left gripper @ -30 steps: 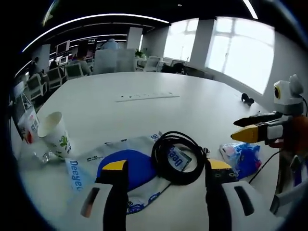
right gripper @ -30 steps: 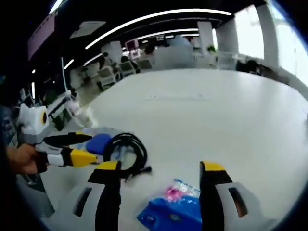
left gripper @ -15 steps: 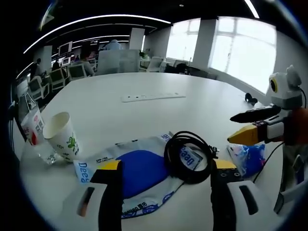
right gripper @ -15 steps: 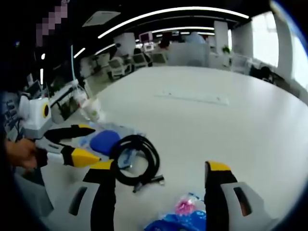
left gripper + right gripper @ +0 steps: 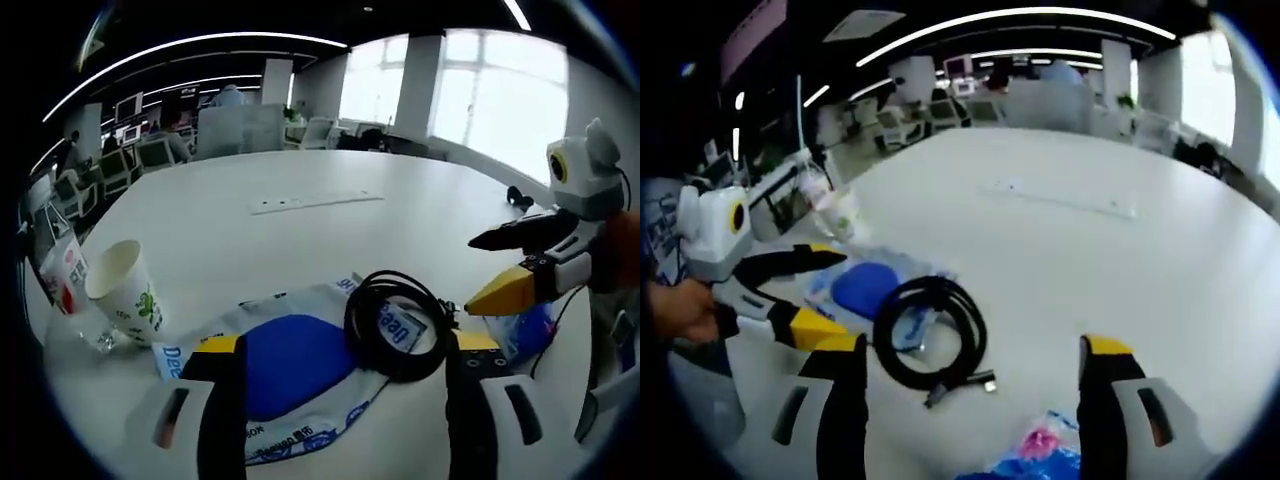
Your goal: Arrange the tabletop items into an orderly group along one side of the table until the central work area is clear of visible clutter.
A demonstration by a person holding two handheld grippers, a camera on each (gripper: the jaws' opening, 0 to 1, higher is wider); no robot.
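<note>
Five loose items are lying clustered at the near edge of the white surface [image 5: 330, 190], catalogued here outward from the cable coil.

1. Cable coil [image 5: 400, 322]: black, rubbery, wound in a loose ring with a plug end trailing free; it is resting partly on the pouch. In the right gripper view the coil [image 5: 930, 333] is sitting just left of centre, ahead of the claw.
2. Pouch [image 5: 290, 365]: flat, glossy white plastic with blue print and a rounded blue patch, crinkled, lying under and left of the coil.
3. Blue packet [image 5: 525, 325]: soft, shiny wrapper, right of the coil; a pink-and-blue corner [image 5: 1045, 452] is showing in the right gripper view.
4. Paper cup [image 5: 128, 292]: white, printed, tapered, tilting well left of the coil.
5. Small carton [image 5: 62, 280]: red-and-white, just beyond the cup.

Left claw [image 5: 340, 350]: jaws spread, hovering over the pouch and coil, pinching nothing. Right claw [image 5: 970, 355]: jaws spread, empty, hanging above the coil; it is also entering the left gripper view [image 5: 505, 270].

Handling judgement: the coil is likely to unwind if lifted by one strand, so gripping across several bundled loops is advisable. The slick pouch is probably sliding easier than it lifts; clearing the coil first is sensible. The cup is light and tip-prone.
</note>
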